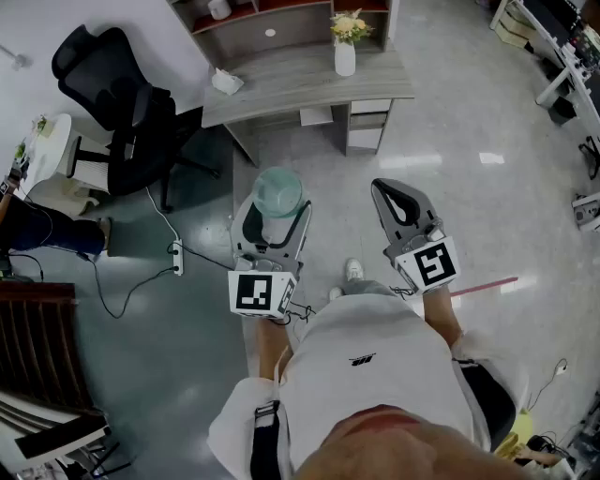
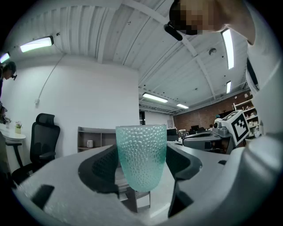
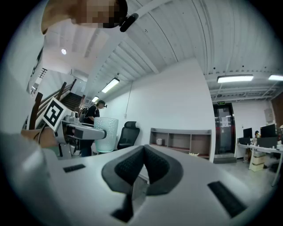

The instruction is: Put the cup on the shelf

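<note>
Teal dimpled cup is gripped upright by the left tool at frame centre; the right tool is closed, empty. The vase on the counter could be struck en route to the top-frame shelf.

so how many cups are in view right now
2. The teal cup is gripped in the left tool; a small white one, possibly a jar, stands on the shelf behind the desk. More may be hidden.
</note>
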Demonstrator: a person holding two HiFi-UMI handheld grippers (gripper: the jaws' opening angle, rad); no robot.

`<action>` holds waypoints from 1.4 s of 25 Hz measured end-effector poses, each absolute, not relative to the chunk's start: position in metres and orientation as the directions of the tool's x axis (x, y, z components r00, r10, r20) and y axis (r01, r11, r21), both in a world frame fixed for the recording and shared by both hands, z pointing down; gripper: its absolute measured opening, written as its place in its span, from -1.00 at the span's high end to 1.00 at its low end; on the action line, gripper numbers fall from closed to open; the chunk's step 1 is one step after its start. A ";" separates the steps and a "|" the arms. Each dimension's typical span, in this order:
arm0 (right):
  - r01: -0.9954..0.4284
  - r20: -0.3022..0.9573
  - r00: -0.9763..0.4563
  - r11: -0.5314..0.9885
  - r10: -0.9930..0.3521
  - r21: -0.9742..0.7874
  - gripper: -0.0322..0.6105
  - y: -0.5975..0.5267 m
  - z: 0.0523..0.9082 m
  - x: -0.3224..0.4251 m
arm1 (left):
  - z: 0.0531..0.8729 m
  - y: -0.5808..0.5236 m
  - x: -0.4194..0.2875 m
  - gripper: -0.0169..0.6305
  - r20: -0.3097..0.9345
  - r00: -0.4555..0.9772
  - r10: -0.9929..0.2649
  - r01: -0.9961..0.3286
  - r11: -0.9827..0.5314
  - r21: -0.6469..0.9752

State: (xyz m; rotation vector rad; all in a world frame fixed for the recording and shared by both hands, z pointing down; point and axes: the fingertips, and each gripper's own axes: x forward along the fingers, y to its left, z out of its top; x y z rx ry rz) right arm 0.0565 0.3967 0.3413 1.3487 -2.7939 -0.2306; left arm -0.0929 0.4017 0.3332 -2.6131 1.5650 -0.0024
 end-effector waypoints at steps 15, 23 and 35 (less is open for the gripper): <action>-0.749 -0.036 -0.659 0.652 -0.751 0.116 0.81 0.361 0.352 0.060 | 0.343 0.364 -0.075 -0.12 -0.026 0.448 -0.893 -0.893 -0.446 -0.066; -0.726 -0.041 -0.685 0.677 -0.727 0.117 0.81 0.337 0.352 0.077 | 0.339 0.346 -0.055 -0.12 -0.030 0.426 -0.904 -0.903 -0.423 -0.079; -0.707 -0.029 -0.705 0.698 -0.709 0.112 0.81 0.313 0.359 0.081 | 0.346 0.325 -0.050 -0.12 -0.026 0.408 -0.912 -0.911 -0.406 -0.076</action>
